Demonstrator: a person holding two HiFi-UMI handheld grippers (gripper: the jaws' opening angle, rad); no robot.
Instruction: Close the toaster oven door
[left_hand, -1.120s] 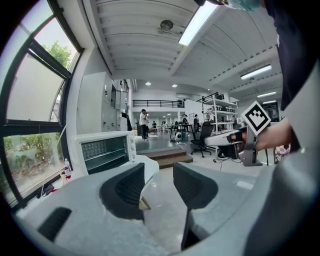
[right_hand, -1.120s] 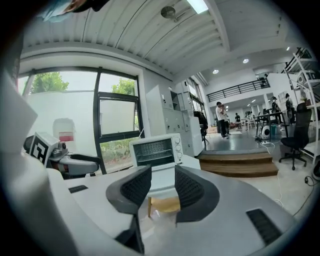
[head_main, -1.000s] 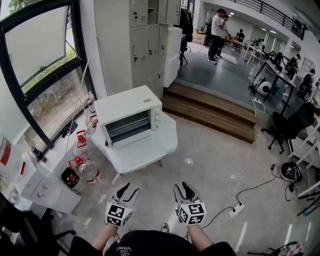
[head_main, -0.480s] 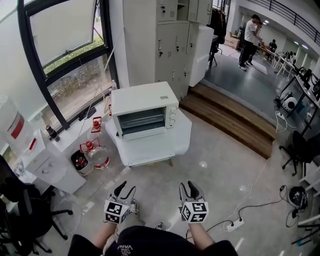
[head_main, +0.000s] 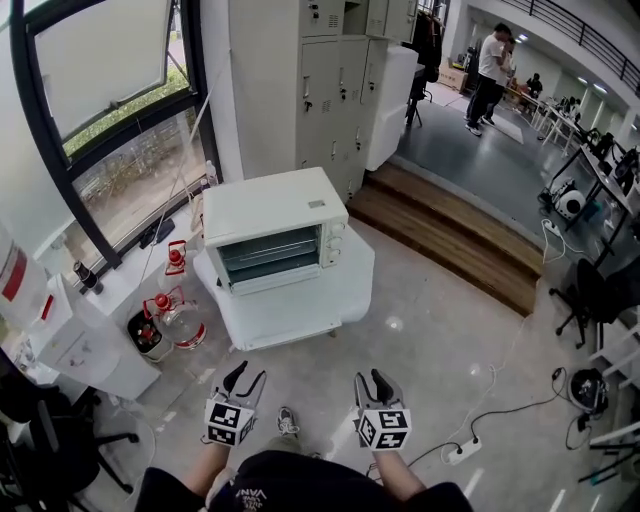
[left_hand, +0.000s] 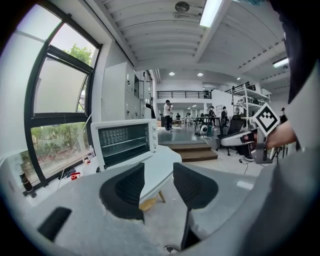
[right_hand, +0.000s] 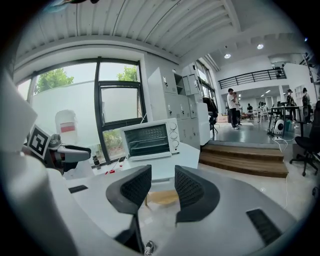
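The white toaster oven (head_main: 272, 232) stands on a low white table (head_main: 300, 310). Its racks show through the front, and a white ledge under the opening looks like the door folded down. It also shows in the left gripper view as the oven (left_hand: 124, 144) and in the right gripper view as the oven (right_hand: 149, 140). My left gripper (head_main: 246, 376) and right gripper (head_main: 371, 381) hang low over the floor, well short of the table. Both stand open and hold nothing, as the left gripper (left_hand: 159, 172) and right gripper (right_hand: 162, 180) show close up.
Red-capped jugs (head_main: 170, 322) stand on the floor left of the table, beside a white cabinet (head_main: 85, 352). Grey lockers (head_main: 305, 90) rise behind the oven. A wooden step (head_main: 455, 238) runs to the right. A power strip (head_main: 462, 452) and cable lie at the right. People stand far back.
The head view has swung and settled back on the oven. Both grippers stay open and sit a little lower in that view. The oven looks the same.
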